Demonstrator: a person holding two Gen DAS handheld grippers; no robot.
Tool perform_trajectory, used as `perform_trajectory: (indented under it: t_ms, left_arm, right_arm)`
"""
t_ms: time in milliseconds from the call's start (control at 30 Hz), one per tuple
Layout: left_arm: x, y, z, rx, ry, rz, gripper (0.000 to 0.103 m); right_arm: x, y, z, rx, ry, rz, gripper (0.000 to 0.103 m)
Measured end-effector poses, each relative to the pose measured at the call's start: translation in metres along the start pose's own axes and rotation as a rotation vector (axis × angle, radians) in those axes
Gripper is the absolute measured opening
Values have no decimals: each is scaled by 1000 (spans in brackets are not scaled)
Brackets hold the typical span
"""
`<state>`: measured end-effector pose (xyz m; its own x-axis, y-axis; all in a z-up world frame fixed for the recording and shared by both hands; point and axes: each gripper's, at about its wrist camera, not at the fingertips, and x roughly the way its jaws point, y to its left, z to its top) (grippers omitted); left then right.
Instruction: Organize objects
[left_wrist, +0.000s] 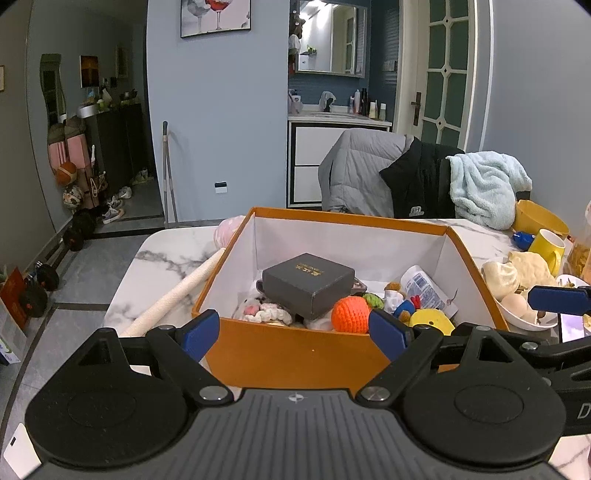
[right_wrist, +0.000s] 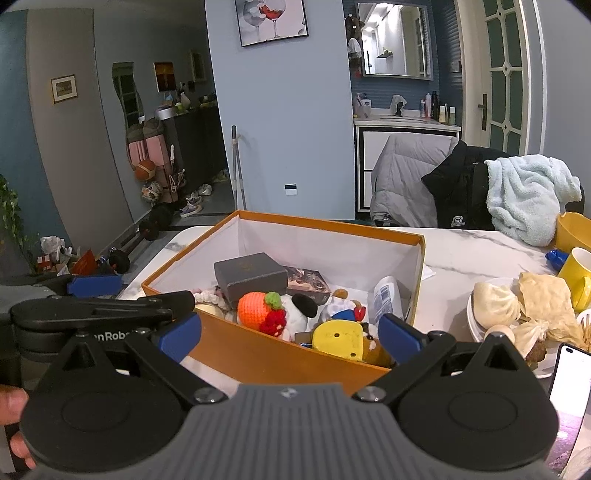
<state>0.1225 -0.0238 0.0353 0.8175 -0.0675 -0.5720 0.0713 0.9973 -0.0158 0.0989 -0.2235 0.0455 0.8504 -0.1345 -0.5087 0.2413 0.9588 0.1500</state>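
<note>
Both grippers low at near edge of marble table (left_wrist: 162, 254), aimed at orange box (left_wrist: 295, 354).

L gripper (left_wrist: 295, 328): jaws spread wide, blue pads (left_wrist: 201, 332) well apart, nothing between them. Pads flank box's near wall, not touching as far as I can tell. R gripper's blue pad (left_wrist: 557, 300) pokes in at 3 o'clock in left-wrist view.

R gripper (right_wrist: 290, 332): also wide open, empty. Pads (right_wrist: 400, 338) either side of box's near corner. L gripper body crosses in at 9 o'clock in right-wrist view. Fingertips of a hand (right_wrist: 14, 410) at 8 o'clock edge.

Box open-topped, white inside, sits mid-table. Contents:
- grey case (left_wrist: 308, 282), centre, sits on top of other items, gold print on lid
- orange knit ball (left_wrist: 351, 314), near wall, just R of case
- yellow toy (right_wrist: 338, 339), near R corner
- white tube w/ barcode (right_wrist: 384, 299), leaning on R wall
- pink/white knit piece (left_wrist: 264, 312), near L, partly under case
- dark flat printed box (right_wrist: 308, 282) behind case
- small plush bits between ball and tube, too jumbled to sort out

Outside box: white roll (left_wrist: 173, 295) lies along its L side at 9 o'clock, touching or nearly so; pink item (left_wrist: 231, 229) behind L far corner. At 3 o'clock: plate of buns (right_wrist: 495, 302), yellow mug (right_wrist: 576, 277), yellow bowl (left_wrist: 539, 218), phone (right_wrist: 567, 373) at near R edge. Beyond table at 1 o'clock, chair draped w/ grey jacket (left_wrist: 354, 170), black jacket, pale blue fleece (left_wrist: 484, 188).
</note>
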Motion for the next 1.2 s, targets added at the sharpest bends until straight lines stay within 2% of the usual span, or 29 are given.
perform_trajectory:
  t_ms: [767,1200]
  left_arm:
    - [-1,5,-3,20,51,52,103]
    - [6,5,-5,11,82,41,103]
  right_arm:
    - [7,4,-5,-4,45,16,102]
    - [12,4,-6,8,65,1,102]
